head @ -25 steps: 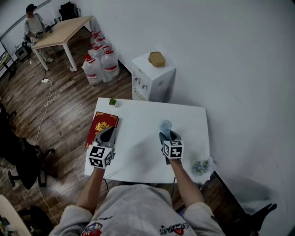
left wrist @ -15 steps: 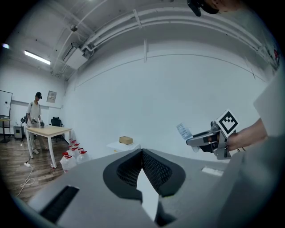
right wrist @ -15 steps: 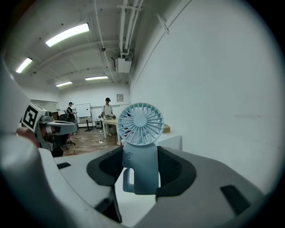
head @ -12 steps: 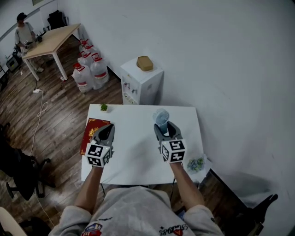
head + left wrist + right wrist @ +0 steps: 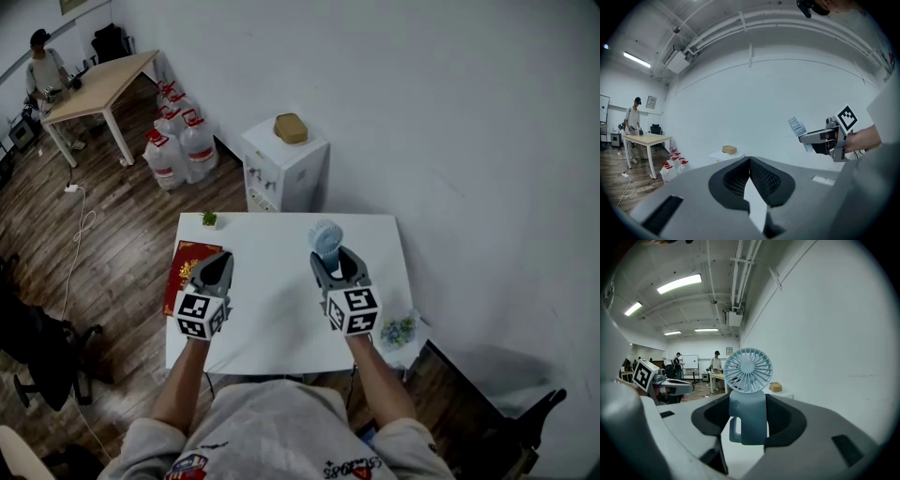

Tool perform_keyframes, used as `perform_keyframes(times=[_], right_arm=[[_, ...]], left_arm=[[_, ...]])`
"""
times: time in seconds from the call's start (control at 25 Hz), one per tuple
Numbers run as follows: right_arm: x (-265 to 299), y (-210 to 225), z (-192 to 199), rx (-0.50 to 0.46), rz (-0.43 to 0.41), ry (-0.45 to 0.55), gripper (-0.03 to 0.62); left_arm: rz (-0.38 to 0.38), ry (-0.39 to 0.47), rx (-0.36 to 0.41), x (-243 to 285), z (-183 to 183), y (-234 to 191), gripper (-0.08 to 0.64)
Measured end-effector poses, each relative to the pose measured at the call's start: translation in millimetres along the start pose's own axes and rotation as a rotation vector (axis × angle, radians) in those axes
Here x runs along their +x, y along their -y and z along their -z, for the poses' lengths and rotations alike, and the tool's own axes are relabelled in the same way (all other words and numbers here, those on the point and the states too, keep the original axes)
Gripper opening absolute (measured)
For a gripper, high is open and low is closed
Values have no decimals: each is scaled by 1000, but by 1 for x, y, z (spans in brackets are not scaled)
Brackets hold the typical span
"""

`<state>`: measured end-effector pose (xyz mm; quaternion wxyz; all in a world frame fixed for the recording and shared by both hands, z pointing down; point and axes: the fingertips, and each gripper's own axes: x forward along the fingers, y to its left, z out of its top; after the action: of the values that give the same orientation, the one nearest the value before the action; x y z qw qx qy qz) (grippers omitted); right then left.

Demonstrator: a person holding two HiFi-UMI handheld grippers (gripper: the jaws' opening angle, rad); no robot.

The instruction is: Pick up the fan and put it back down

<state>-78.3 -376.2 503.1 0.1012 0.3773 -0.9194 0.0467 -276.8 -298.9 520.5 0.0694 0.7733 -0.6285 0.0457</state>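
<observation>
A small light-blue hand fan stands upright between the jaws of my right gripper, which is shut on its body. Its round grille rises above the jaws. From the head view the fan and right gripper hang above the white table, well off its top. In the left gripper view the fan pokes out of the right gripper at the right. My left gripper is shut with nothing in it, held over the table's left part.
A red book lies at the table's left edge, with a tiny green plant at the far left corner. A clear bag sits at the right edge. Behind stand a white cabinet and water jugs.
My right gripper has lifted the fan up off the table. The left gripper rose a little at first, then held still.
</observation>
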Motion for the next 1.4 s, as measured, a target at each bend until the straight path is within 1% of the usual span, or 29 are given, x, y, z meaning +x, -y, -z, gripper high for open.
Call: perform_keyframes(times=[0.28,0.52,0.8,1.12,1.4], right_arm=[[-4,-5,5,3,2,-6,219],[1,2,11,10,5,-14,219],[-8,10,18,14,28,-28,219],[-27,37,38,50,91,-50,219],[-62,72,63,83,178,-79,219]], left_arm=[[2,-9,-5,-6,5,0,5],[11,-19,-6,4,9,2,5],[40,-28,-6,12,12,13,5],[116,-52,-6,41,22,41,5],[219,-78,-12,74,33,88,5]])
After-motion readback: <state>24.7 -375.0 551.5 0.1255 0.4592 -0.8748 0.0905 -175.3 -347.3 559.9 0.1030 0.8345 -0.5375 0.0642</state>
